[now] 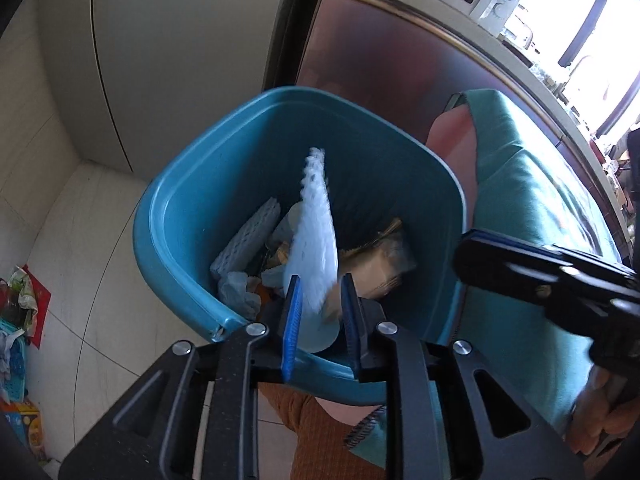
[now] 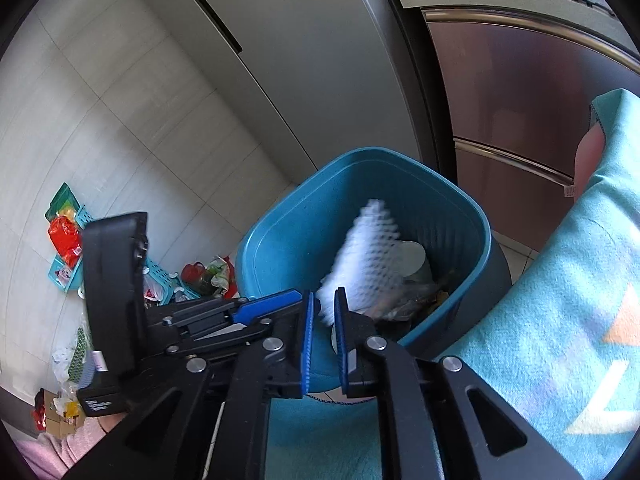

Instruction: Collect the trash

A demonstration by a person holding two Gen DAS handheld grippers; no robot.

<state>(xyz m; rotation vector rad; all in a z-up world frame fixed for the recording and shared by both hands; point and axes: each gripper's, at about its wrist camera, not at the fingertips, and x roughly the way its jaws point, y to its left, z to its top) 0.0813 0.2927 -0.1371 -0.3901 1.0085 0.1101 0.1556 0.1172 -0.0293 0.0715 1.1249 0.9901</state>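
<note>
The left gripper (image 1: 319, 312) is nearest, held right over the near rim of the blue bin (image 1: 180, 208). A white foam net (image 1: 314, 236) stands between its blue pads, blurred and pointing up over the bin. The jaws are parted a little, and it cannot be told if the net is pinched or already slipping free. The right gripper (image 2: 321, 320) is seen on the right side, with its jaws only a crack apart and the same net (image 2: 368, 256) just past its tips. Inside the bin, paper scraps, another foam piece (image 1: 246, 246) and a brown box (image 1: 380, 268) are piled up. More trash (image 2: 68, 240) is left on the far-left floor. To do this well, the net should be let go only above the bin's middle, so it cannot catch on the rim.
</note>
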